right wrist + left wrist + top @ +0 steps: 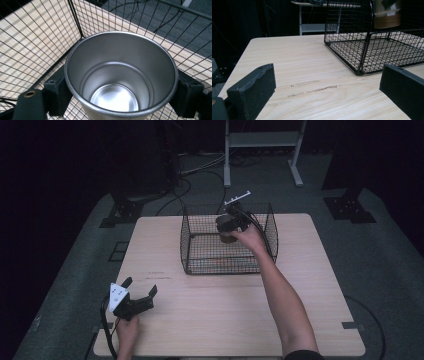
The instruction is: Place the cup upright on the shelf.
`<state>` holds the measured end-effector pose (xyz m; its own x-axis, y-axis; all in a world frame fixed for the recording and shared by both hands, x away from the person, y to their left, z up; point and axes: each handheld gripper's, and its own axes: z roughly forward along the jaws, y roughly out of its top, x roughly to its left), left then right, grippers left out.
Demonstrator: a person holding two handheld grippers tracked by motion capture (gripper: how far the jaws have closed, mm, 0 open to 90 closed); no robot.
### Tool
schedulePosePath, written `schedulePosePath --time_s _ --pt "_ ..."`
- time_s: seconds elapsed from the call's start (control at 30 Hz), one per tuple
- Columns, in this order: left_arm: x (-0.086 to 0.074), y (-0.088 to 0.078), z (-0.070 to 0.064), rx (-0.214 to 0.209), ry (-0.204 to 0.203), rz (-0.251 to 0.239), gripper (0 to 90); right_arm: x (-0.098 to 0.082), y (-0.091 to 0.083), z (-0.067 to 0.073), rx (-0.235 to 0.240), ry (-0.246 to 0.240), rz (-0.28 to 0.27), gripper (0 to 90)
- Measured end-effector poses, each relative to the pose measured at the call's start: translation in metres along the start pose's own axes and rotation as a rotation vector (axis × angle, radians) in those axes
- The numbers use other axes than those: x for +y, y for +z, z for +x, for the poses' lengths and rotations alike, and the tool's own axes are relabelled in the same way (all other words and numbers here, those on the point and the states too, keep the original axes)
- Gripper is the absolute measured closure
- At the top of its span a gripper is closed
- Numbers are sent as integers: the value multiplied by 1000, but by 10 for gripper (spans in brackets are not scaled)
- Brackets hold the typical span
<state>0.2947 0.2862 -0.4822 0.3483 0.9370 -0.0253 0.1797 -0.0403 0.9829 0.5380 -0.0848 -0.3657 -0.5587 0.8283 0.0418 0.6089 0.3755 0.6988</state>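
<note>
A steel cup point(120, 75), empty and shiny inside, sits between the jaws of my right gripper point(122, 96), which is shut on its sides. In the high view the right gripper point(229, 225) holds the cup point(228, 238) inside the black wire basket point(187, 242), near its back wall. The left gripper view shows the cup point(387, 15) with a brown band at its foot, raised above the floor of the basket point(362, 50). My left gripper point(141, 286) rests at the table's front left, open, with nothing between its jaws point(327, 85).
The light wooden table point(225, 310) has scuff marks point(312, 88) ahead of the left gripper. A white metal stand point(262, 142) and cables lie on the floor beyond the table. Dark surroundings on both sides.
</note>
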Motion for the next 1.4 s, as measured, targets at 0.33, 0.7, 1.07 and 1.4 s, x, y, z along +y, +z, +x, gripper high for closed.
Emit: schedulePosePath --time_s 0.33,0.7,1.07,1.4 --pt "0 0 0 0 0 0 0 -3 15 0 -18 1 53 177" --pt "0 0 0 -1 1 0 0 -6 27 2 -25 -11 102 177" --pt "0 0 0 -1 2 -1 0 -9 35 0 -31 -14 156 175" --pt "0 0 0 -2 9 2 0 -10 38 3 -22 -25 184 169"
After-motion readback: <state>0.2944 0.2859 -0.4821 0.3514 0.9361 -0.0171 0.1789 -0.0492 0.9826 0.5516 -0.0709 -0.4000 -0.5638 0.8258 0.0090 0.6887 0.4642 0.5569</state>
